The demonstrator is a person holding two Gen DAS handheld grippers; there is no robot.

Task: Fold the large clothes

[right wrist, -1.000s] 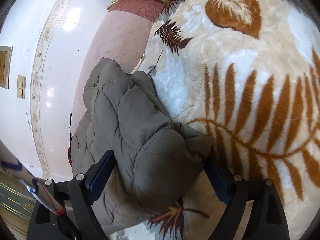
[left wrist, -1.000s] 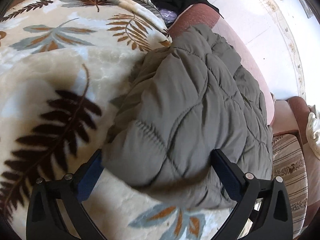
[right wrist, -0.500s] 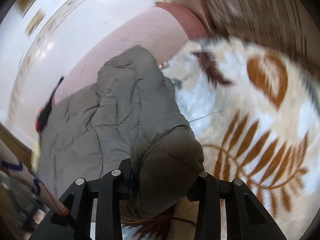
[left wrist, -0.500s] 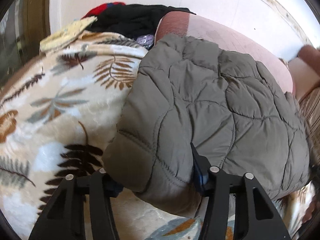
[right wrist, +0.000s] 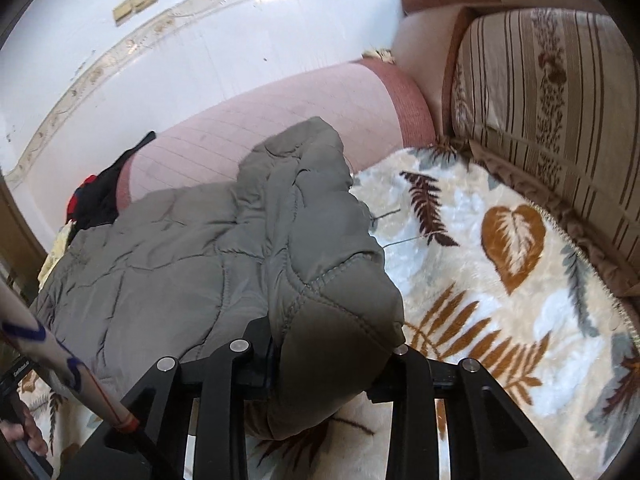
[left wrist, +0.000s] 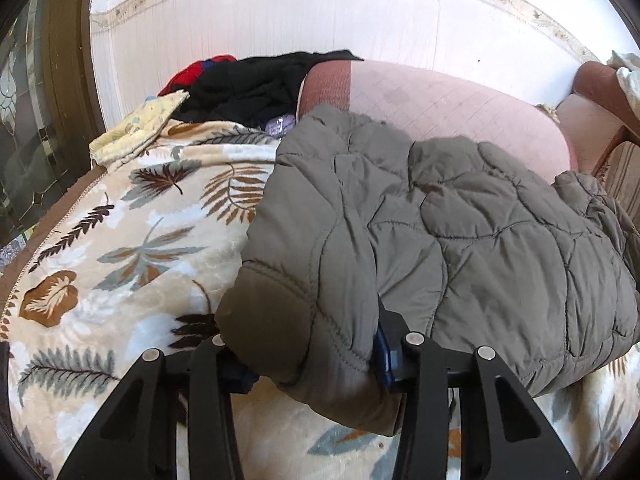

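Sofa [left wrist: 460,104], leaf-print blanket [left wrist: 132,240] spread on it, quilted jacket [left wrist: 460,240] atop

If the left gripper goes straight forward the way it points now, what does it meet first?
The left gripper is already shut on a corner of the grey quilted jacket, so it would push into the jacket's bulk first. Beyond lies the pink sofa backrest, though depth is unclear.

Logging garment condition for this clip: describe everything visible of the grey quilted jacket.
The grey quilted jacket is olive-grey, puffy, matte, with curved stitch lines and stitched hems. It lies bunched on the leaf-print blanket, its far edge against the pink bolster. The left gripper is clamped on one near corner and the right gripper on another; both corners hang over the fingers.
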